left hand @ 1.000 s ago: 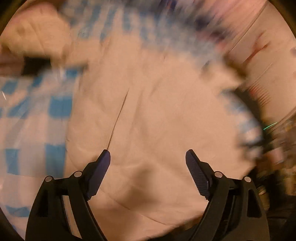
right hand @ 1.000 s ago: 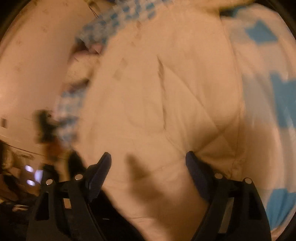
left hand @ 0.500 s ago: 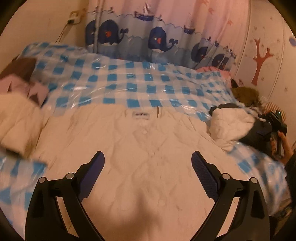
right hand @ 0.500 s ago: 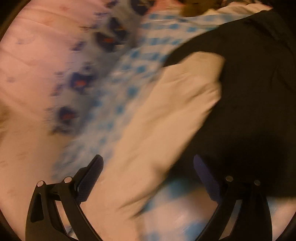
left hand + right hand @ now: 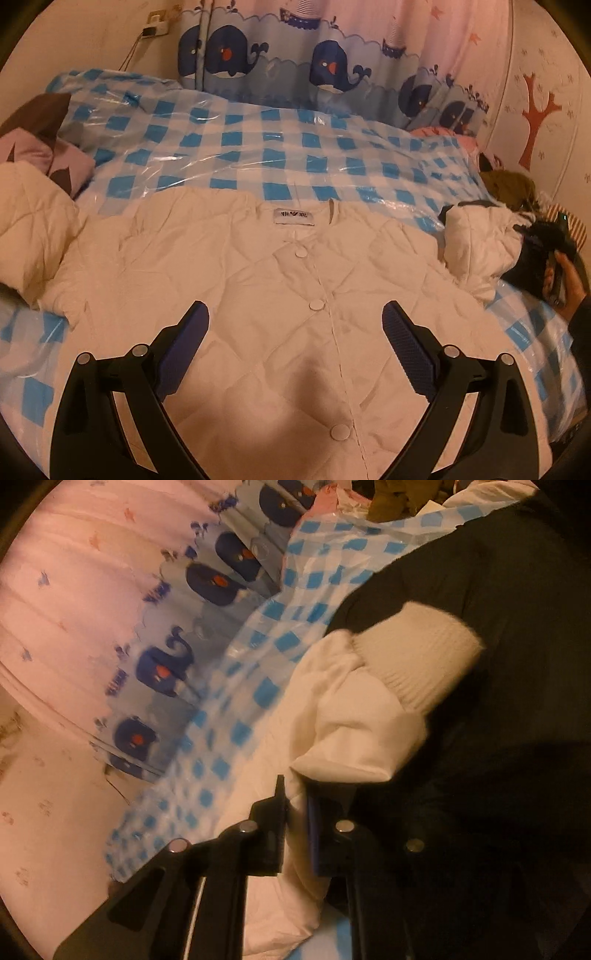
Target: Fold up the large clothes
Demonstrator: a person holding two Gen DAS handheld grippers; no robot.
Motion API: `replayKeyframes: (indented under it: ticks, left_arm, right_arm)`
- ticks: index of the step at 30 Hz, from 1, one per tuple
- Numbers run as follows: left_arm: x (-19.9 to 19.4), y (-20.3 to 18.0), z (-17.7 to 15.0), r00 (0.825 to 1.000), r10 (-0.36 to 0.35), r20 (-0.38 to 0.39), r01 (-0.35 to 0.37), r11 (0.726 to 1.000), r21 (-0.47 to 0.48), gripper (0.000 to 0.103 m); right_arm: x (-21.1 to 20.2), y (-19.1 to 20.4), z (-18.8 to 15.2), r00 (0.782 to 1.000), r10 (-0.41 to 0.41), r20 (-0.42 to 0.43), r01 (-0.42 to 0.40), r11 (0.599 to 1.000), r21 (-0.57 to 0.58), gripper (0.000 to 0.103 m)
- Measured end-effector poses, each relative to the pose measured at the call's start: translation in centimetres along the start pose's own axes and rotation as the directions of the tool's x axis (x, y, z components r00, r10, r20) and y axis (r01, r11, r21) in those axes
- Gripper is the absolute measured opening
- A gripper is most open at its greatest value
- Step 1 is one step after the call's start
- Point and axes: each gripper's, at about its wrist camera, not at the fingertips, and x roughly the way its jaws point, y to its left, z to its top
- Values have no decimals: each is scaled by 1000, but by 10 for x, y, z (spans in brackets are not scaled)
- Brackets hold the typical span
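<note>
1. Cream quilted jacket (image 5: 288, 295) lies front-up and buttoned on the bed (image 5: 258, 147), collar toward the whale-print curtain (image 5: 332, 70), over a blue-checked plastic cover.
2. Left tool (image 5: 295, 325) hovers above the jacket's chest with its jaws spread wide and nothing between them.
3. Right tool (image 5: 295, 805) has its jaws clamped on the jacket's white sleeve (image 5: 351, 716), below the ribbed cuff (image 5: 421, 657); the sleeve rests against a dark garment (image 5: 498, 738).

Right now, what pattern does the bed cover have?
Blue and white checks on the bed cover, clearest in the left wrist view.
</note>
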Motion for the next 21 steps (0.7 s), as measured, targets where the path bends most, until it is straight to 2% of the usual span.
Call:
replayKeyframes:
  ticks: [3, 5, 8, 11, 13, 15, 16, 18, 20, 21]
  left_arm:
    - [0, 4, 0, 1000, 3, 3, -3, 1000, -16, 91]
    - [0, 11, 1, 1000, -4, 6, 4, 999, -42, 91]
    - [-3, 21, 4, 1000, -11, 17, 12, 996, -85, 91]
    - [-8, 40, 8, 999, -4, 43, 11, 989, -148, 91]
    - [-12, 53, 10, 998, 0, 59, 11, 982, -191, 91]
    - [-17, 72, 12, 997, 9, 77, 11, 968, -252, 91]
    - [-19, 84, 13, 996, 17, 88, 9, 957, -290, 91]
    - [-23, 102, 14, 994, 33, 103, 5, 939, -344, 91]
    - [-26, 119, 14, 992, 44, 117, 6, 918, -396, 91]
    - [-28, 128, 13, 991, 49, 122, 7, 907, -422, 91]
  right_arm:
    - [-11, 11, 0, 998, 38, 52, -37, 999, -17, 11]
    - [-20, 31, 5, 993, 61, 97, -55, 996, -66, 11]
    - [-40, 80, 3, 987, 88, 136, -57, 975, -214, 11]
    - [-38, 153, -13, 978, 169, 118, -116, 925, -361, 11]
    - [-30, 201, -34, 968, 235, 83, -175, 878, -447, 11]
    - [-16, 257, -67, 958, 286, 4, -240, 810, -535, 11]
    - [-11, 277, -81, 955, 295, -26, -257, 782, -568, 11]
    - [10, 321, -134, 945, 303, -122, -307, 698, -647, 11]
    - [33, 344, -187, 932, 285, -226, -359, 634, -684, 11]
    - [44, 348, -209, 925, 271, -267, -380, 616, -690, 11]
